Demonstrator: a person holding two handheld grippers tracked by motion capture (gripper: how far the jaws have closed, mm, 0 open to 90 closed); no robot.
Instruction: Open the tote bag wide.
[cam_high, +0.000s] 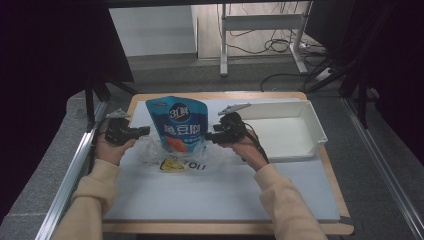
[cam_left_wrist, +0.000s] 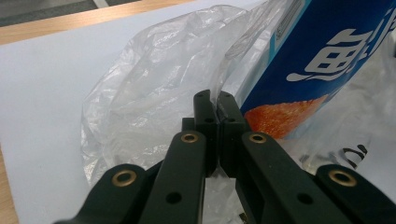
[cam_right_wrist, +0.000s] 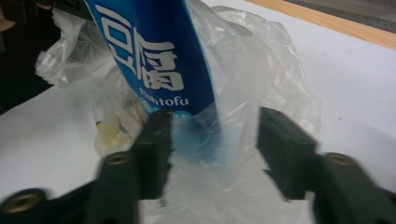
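L gripper (cam_left_wrist: 215, 109) clamped on clear plastic bag (cam_left_wrist: 154, 102) rim. Blue fish-tofu pouch (cam_high: 180, 124) upright in bag, betw. grippers. R gripper (cam_right_wrist: 212, 135) jaws apart, bag film betw. them, nothing pinched.

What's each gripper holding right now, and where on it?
Left gripper is shut on the clear plastic bag, pinching its rim beside the blue pouch. Right gripper is open, holding nothing.
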